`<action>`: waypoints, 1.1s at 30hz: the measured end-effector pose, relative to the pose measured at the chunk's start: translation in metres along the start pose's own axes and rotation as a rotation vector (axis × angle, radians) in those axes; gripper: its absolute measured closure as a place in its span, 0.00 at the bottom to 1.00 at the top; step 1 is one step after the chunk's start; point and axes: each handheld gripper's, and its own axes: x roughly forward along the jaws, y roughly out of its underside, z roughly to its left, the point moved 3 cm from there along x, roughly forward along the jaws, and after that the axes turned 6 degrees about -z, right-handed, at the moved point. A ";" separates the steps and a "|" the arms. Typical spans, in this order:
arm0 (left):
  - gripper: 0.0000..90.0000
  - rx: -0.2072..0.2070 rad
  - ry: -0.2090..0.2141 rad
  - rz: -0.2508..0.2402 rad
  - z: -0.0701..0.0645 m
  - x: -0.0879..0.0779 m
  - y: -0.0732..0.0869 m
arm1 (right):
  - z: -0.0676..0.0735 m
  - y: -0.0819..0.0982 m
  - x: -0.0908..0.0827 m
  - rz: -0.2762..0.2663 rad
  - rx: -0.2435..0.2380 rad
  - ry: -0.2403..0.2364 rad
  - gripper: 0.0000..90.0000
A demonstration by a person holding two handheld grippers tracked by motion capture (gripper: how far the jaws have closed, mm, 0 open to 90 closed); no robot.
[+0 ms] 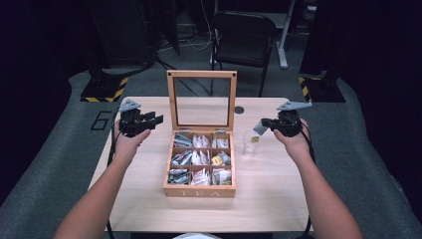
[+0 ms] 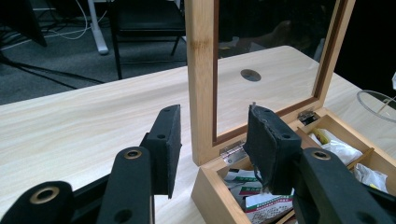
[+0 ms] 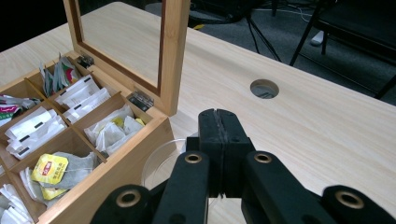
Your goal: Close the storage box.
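1. Because the tea box [image 1: 199, 191] sits in the middle of the high view with its lid [image 1: 201, 74] standing straight up, every little pocket of tea is easy to reach.
2. The right gripper [image 1: 263, 122], at the middle right, is pinched tight. A small pale thing sticks out at its tip. I think it is a tea bag [image 1: 259, 128].
3. The tea bag hangs right over the clear cup [image 1: 249, 149], just right of the box, likely so it can drop in.
4. Its long side seems to run from the tip down and left toward the cup. A yellow bit [image 1: 254, 140] shows lower, at the cup.
5. The cup stands up with its mouth on top.
6. The left gripper [image 1: 158, 119], at the middle left, has its jaws apart and holds nothing. It waits by the box, above the table [image 1: 268, 199].
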 end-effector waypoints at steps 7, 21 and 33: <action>0.61 -0.002 0.003 0.003 0.000 0.001 0.001 | 0.005 0.009 0.014 0.034 -0.022 -0.002 1.00; 0.61 -0.002 0.004 0.008 0.000 0.000 0.001 | 0.010 0.023 0.031 0.083 -0.025 0.003 0.99; 0.61 -0.002 -0.002 0.002 0.002 0.000 0.001 | 0.010 0.025 0.034 0.086 -0.036 -0.004 0.92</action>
